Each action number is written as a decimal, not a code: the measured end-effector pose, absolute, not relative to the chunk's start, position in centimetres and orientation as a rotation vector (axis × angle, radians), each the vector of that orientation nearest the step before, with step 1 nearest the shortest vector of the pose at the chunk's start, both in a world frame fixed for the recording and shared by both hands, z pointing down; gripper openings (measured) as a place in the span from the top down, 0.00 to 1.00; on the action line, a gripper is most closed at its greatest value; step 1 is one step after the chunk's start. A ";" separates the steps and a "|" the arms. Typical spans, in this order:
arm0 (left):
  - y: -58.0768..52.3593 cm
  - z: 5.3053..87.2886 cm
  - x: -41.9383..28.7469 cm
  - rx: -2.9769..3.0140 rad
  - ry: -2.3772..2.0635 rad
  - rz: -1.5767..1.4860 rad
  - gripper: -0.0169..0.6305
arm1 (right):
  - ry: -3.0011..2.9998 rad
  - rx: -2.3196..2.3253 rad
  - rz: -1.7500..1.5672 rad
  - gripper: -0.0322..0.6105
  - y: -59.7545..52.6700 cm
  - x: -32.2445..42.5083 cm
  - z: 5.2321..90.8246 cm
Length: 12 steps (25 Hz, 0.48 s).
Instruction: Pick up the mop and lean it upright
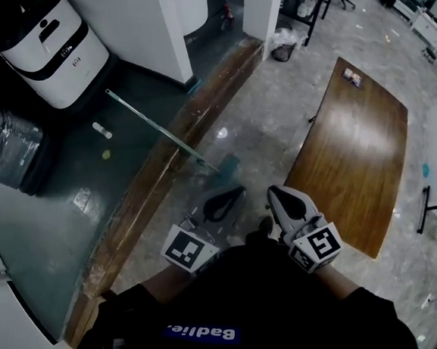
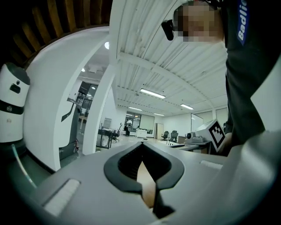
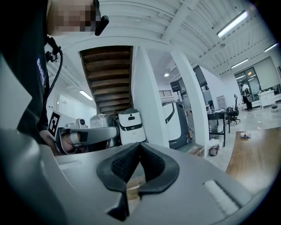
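A person's dark shirt point(image 1: 238, 312) fills the bottom edge of the head view. Just above it the left gripper point(image 1: 233, 197) and the right gripper point(image 1: 277, 197) are held side by side at lower centre, near each other but apart. Both are clenched on nothing. In the left gripper view the left gripper point(image 2: 141, 145) has its dark pads meeting at the tips, with only open room beyond them, and the right gripper view shows the right gripper point(image 3: 139, 145) the same way.

The mop point(image 1: 157, 130) lies flat on the floor just above the grippers. Its thin handle runs from the upper left of the frame down towards the centre, crossing the dark green floor point(image 1: 62, 206) and a wooden strip point(image 1: 141, 207). Its blurred bluish head point(image 1: 229, 164) rests on the grey floor, just beyond the jaw tips. Neither gripper touches it.

A white machine point(image 1: 51, 40) stands at upper left, with a wrapped bundle point(image 1: 3, 143) below it at the left edge. A wooden table point(image 1: 354, 158) fills the right of the frame.

By these frames the task is at its approach and the pick-up has not yet been made. The next move appears to call for at least one gripper to open, drop to the floor and close round the handle near the head. The white column point(image 1: 144, 24) at upper centre looks a likely support for leaning it. The slim handle may roll or slip if it is pinched off centre.
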<state>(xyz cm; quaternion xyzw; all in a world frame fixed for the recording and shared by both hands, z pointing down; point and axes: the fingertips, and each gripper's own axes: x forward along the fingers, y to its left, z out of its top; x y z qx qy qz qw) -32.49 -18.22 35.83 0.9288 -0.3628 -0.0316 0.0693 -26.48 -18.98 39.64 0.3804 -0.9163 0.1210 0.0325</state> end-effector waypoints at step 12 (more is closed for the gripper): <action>-10.3 35.7 -35.1 2.827 -0.913 -0.165 0.95 | -2.741 1.256 0.277 0.94 -10.5 -30.3 39.0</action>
